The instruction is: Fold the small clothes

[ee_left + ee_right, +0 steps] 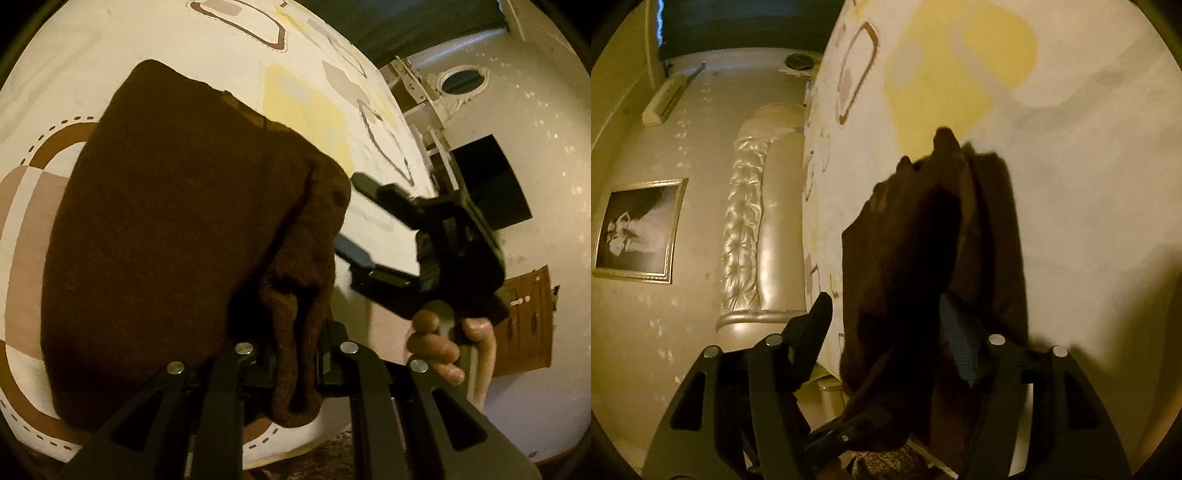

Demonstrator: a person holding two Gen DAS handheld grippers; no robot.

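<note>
A dark brown knitted garment lies folded on the patterned bed sheet. My left gripper is shut on the brown garment's bunched near edge, which hangs between its fingers. My right gripper shows in the left wrist view, held by a hand, open just right of the garment, with a blue pad on its lower finger. In the right wrist view the right gripper is open, its fingers on either side of a raised fold of the garment, not closed on it.
The bed's edge is close below me. A padded headboard and a framed picture stand at the wall. A wooden cabinet, a dark screen and a dressing table with oval mirror lie to the right.
</note>
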